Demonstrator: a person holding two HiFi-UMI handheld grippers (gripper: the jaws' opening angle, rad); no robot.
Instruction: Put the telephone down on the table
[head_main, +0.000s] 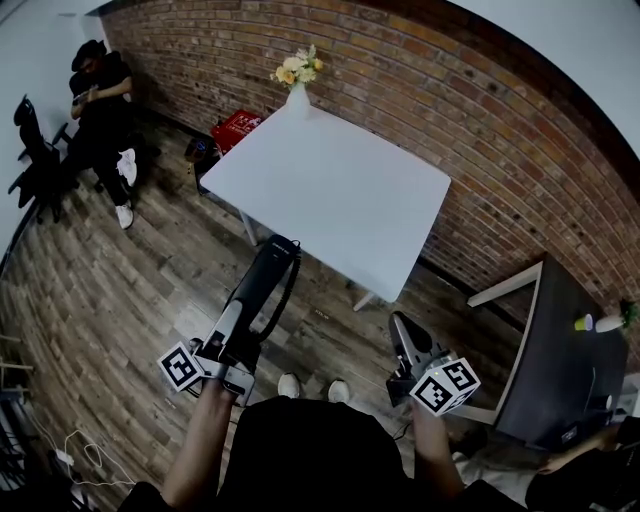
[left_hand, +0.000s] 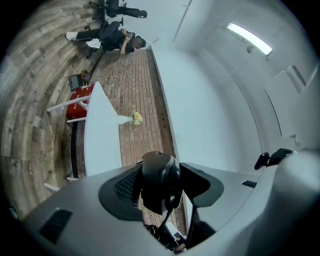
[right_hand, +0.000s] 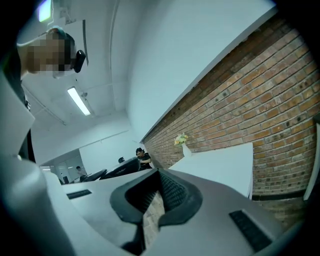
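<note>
A black telephone handset (head_main: 268, 272) with a looping black cord sticks out forward from my left gripper (head_main: 247, 310), which is shut on it. The handset hangs over the wooden floor, just short of the near corner of the white table (head_main: 330, 190). In the left gripper view the handset (left_hand: 159, 172) fills the gap between the jaws of the left gripper (left_hand: 161, 192), and the pads press on its sides. My right gripper (head_main: 403, 328) is at the lower right, over the floor, shut with nothing in it. The right gripper view shows the right gripper (right_hand: 156, 194) with its jaws together, facing the table (right_hand: 220, 162).
A white vase of yellow flowers (head_main: 298, 85) stands at the table's far corner by the brick wall. A red crate (head_main: 236, 128) sits on the floor behind the table. A person (head_main: 100, 100) sits at far left. A dark desk (head_main: 560, 350) stands at right.
</note>
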